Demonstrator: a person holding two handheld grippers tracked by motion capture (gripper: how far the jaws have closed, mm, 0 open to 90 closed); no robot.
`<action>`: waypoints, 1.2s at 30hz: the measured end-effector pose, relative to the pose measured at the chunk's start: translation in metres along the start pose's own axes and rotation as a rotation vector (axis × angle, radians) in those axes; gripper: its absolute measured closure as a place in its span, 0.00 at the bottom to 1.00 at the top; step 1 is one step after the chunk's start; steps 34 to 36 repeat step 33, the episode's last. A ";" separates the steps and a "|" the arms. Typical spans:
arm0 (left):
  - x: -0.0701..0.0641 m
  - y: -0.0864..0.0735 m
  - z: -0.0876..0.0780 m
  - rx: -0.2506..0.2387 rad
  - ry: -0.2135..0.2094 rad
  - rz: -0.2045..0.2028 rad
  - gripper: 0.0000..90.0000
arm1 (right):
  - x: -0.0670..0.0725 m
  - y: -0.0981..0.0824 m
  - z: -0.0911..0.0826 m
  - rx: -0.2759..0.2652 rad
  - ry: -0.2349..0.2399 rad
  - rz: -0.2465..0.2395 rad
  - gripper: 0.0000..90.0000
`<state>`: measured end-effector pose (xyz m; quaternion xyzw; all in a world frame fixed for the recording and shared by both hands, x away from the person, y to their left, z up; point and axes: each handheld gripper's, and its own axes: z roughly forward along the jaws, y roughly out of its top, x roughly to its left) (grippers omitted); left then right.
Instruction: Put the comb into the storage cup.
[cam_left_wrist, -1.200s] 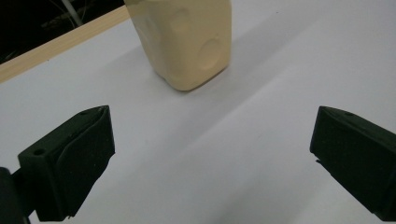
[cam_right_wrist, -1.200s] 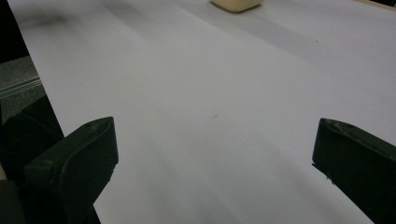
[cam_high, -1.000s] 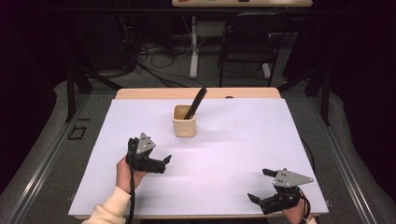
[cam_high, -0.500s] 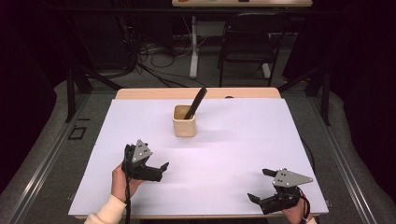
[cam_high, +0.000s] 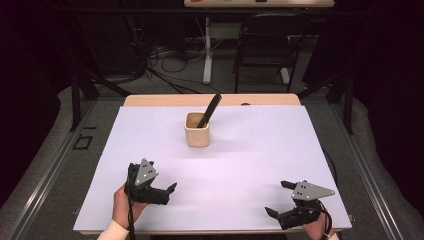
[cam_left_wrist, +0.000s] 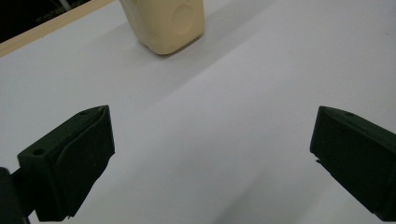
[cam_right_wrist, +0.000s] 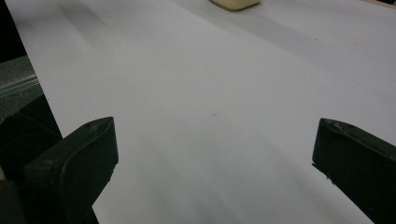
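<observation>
A cream square cup (cam_high: 197, 130) stands at the middle back of the white-covered table (cam_high: 260, 150). A black utensil (cam_high: 210, 110) leans in it, its handle tilted to the back right. My left gripper (cam_high: 167, 193) is held low near the front left, open and empty, pointing right. From the left gripper view the cup (cam_left_wrist: 166, 23) lies well ahead of the wide-apart jaws of that gripper (cam_left_wrist: 210, 154). My right gripper (cam_high: 276, 198) rests open at the front right corner. Bare white sheet lies between this gripper's (cam_right_wrist: 215, 158) jaws, with the cup's base (cam_right_wrist: 233, 3) far off.
A wooden strip (cam_high: 150, 100) edges the table's far side, with a small dark spot (cam_high: 245, 104) on it. Behind the table stand a dark chair (cam_high: 265, 45) and a white post (cam_high: 207, 50) among floor cables. Dark frame legs flank both sides.
My left gripper has drawn back toward the front edge and slightly left. The right gripper, the cup and the utensil have stayed put.
</observation>
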<state>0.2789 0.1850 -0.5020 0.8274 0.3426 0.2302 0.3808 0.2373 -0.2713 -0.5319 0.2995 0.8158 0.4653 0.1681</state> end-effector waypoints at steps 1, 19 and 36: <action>-0.001 -0.001 -0.001 0.000 0.001 -0.003 0.00 | 0.000 0.000 0.000 0.001 -0.001 -0.001 0.00; -0.005 -0.029 -0.019 -0.024 0.018 -0.036 0.00 | 0.000 0.000 -0.001 0.006 -0.014 -0.007 0.00; -0.003 -0.043 -0.016 -0.068 -0.022 -0.016 0.00 | -0.001 0.000 -0.001 0.006 -0.015 -0.017 0.00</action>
